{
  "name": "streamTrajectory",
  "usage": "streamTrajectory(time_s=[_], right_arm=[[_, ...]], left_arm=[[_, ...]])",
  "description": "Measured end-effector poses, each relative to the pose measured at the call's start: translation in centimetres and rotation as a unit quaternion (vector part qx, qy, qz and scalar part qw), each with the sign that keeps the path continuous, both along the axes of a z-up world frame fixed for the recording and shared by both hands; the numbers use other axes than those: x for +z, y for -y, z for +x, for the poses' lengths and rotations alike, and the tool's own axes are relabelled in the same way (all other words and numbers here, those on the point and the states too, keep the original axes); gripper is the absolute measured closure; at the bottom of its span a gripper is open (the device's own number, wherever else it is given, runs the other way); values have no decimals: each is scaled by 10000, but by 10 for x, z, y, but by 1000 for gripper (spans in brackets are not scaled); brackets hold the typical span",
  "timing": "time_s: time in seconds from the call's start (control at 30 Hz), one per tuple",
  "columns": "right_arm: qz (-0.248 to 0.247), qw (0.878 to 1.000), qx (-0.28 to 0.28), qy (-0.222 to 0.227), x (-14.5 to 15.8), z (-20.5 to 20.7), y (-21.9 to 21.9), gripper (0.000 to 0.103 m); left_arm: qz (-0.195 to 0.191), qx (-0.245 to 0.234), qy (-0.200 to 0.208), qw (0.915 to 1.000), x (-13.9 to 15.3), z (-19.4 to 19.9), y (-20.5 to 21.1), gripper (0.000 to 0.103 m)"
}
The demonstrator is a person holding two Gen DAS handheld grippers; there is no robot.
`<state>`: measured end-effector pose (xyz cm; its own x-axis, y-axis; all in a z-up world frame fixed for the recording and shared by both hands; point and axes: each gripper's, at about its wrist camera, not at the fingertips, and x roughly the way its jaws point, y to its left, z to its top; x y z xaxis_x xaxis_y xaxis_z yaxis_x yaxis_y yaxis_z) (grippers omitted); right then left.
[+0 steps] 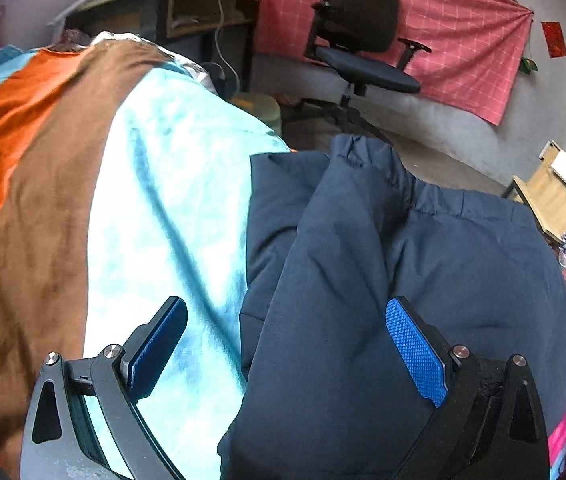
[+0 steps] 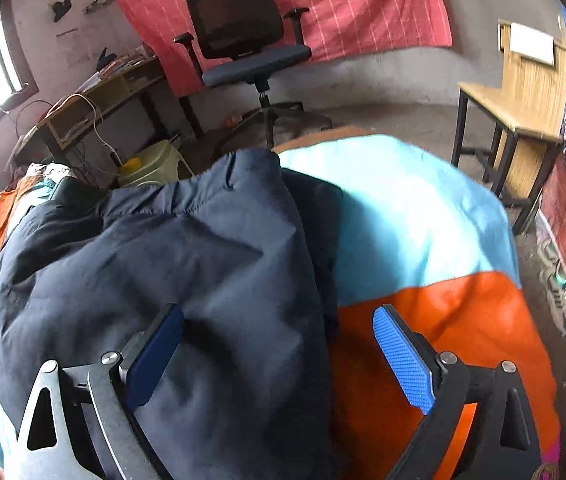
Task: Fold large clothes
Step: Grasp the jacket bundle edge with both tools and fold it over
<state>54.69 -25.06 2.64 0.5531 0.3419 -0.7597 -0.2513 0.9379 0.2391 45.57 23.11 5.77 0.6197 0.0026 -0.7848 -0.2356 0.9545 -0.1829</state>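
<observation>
A navy blue puffy jacket (image 1: pixel 403 264) lies folded on a bed with a striped cover (image 1: pixel 163 208) of light blue, brown and orange. My left gripper (image 1: pixel 287 316) is open just above the jacket's left edge, one pad over the cover and one over the jacket. In the right wrist view the jacket (image 2: pixel 163 272) fills the left half, and my right gripper (image 2: pixel 279 324) is open above the jacket's right edge, its right pad over the orange stripe (image 2: pixel 463 320). Neither gripper holds anything.
A black office chair (image 1: pixel 359 40) (image 2: pixel 247 40) stands beyond the bed before a red checked cloth on the wall. A cluttered desk (image 1: pixel 187 8) is at the back left, a wooden table (image 2: pixel 519 92) at the right, a green stool (image 2: pixel 155 164) by the bed.
</observation>
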Motion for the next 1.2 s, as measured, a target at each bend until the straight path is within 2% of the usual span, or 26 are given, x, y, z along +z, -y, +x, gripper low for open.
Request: streamTrajectory(time_s=[0.27, 0.37, 0.47, 0.63, 0.87, 1.0, 1.2], right_arm=[[312, 9988, -34, -382, -16, 14, 9, 0], [430, 9979, 24, -488, -20, 18, 9, 0], [723, 9941, 107, -795, -26, 26, 15, 0], [1410, 9812, 146, -1313, -43, 37, 30, 0], [1650, 9752, 161, -1466, -48, 43, 37, 0], [1704, 9743, 179, -1464, -47, 40, 39, 0], [1798, 9699, 288, -1614, -48, 40, 29, 0]], left_arm=[[-145, -252, -25, 9996, -6, 6, -2, 5], [-348, -304, -90, 9989, -10, 11, -7, 3], [-606, -350, -138, 9975, -14, 12, -12, 3], [-830, -434, -241, 9953, -19, 20, -20, 1], [-1298, -453, -370, 9898, -26, 27, -29, 1], [-1386, -443, -345, 9888, -25, 29, -34, 1], [-1553, -269, -534, 9861, -27, 38, -33, 1]])
